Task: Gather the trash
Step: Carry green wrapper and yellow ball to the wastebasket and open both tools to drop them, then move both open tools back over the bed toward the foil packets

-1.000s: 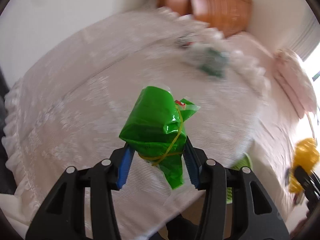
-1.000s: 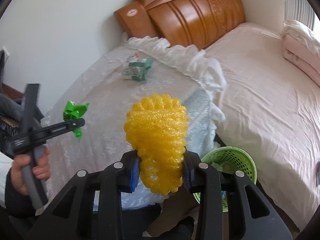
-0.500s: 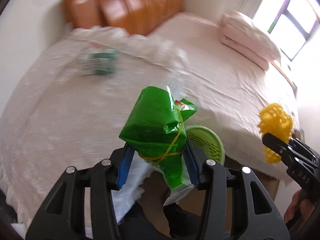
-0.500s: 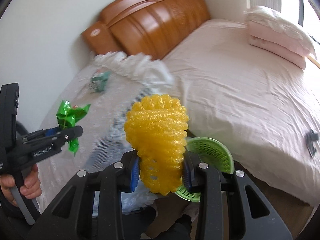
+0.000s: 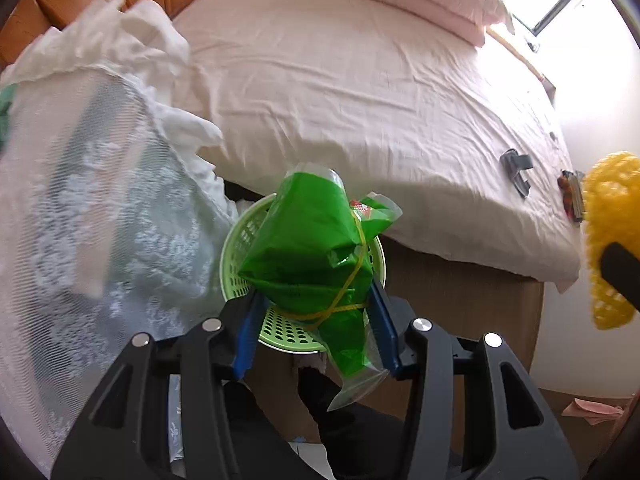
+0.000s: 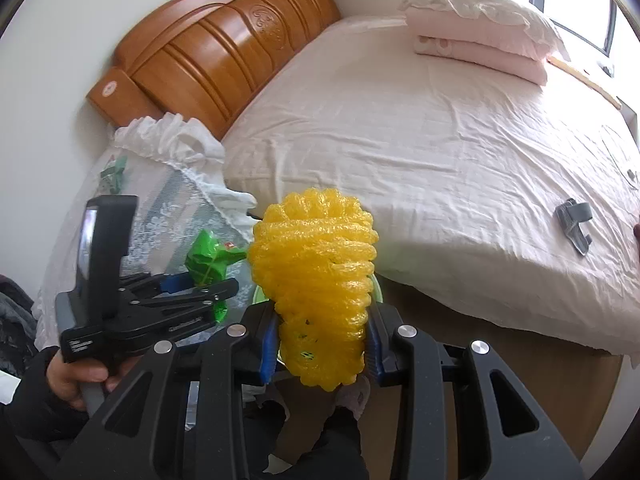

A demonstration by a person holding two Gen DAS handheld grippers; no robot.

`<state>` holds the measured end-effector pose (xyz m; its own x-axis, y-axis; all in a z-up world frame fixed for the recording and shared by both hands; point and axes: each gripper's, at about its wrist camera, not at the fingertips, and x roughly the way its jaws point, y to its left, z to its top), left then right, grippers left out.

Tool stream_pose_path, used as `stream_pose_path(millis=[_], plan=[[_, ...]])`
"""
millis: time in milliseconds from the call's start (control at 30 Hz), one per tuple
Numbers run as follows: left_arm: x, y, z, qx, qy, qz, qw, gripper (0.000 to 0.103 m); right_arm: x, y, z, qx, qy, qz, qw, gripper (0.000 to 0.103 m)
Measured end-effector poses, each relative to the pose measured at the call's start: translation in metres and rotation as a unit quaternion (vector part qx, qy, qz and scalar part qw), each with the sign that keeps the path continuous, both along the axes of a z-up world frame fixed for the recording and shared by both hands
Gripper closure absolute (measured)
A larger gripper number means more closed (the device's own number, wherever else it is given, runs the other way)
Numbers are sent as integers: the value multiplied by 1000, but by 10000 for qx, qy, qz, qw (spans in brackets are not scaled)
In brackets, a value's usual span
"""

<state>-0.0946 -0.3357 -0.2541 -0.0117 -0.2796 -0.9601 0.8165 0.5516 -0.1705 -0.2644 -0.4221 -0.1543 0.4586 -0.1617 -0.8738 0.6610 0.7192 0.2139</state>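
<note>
Bedroom, left claw [image 5: 316,312] pinching green bag [image 5: 308,256] over basket [image 5: 236,240], right claw [image 6: 320,340] pinching yellow foam net [image 6: 316,276], writing unreadable

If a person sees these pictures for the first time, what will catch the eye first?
Two bright pieces of trash: a green plastic bag gripped in the left gripper, directly above the green basket beside the bed, and a yellow foam net clamped in the right gripper. Behind stands the wooden headboard.

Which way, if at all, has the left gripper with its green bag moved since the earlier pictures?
Yes. The left gripper, shut on the green bag, has swung from over the lace cloth towards the bed, now above the green basket.
</note>
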Motion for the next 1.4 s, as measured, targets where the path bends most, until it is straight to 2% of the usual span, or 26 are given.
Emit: stream_pose_path(millis=[133,167,200,267,400,700,800,933,967,1100,1200,1300,1400], plan=[[-4,-6,-2,5,57,-3,10000,55,-3,-7,-2,18,0,6,10000,67],[-4,-7,-1,-11,94,10,10000,50,-3,-8,-2,23,-5,9,10000,67],[-3,-7,0,-27,117,11,9999,40,-2,-9,-2,27,-14,14,10000,67],[-2,-7,4,-77,105,30,9999,26,-1,-12,-3,35,-46,33,10000,67],[1,-1,22,-232,-103,18,9997,12,7,-13,-4,74,-123,71,9999,67],[24,34,68,-543,-438,262,9972,8,32,-1,-17,253,-161,232,9993,66],[32,55,83,-645,-557,411,9955,8,44,8,-34,423,-91,325,9985,66],[44,83,99,-683,-768,662,9925,8,66,24,-69,723,116,490,9961,65],[47,89,102,-699,-785,709,9919,8,71,28,-78,791,174,517,9954,62],[62,117,109,-757,-840,997,9886,8,90,41,-115,1021,524,585,9917,23],[69,132,110,-752,-836,1139,9871,8,100,49,-127,1101,780,649,9887,19],[77,146,110,-763,-791,1304,9854,8,105,55,-117,1024,681,671,9901,10],[83,156,110,-792,-746,1440,9836,8,111,58,-103,769,645,711,9924,6]])
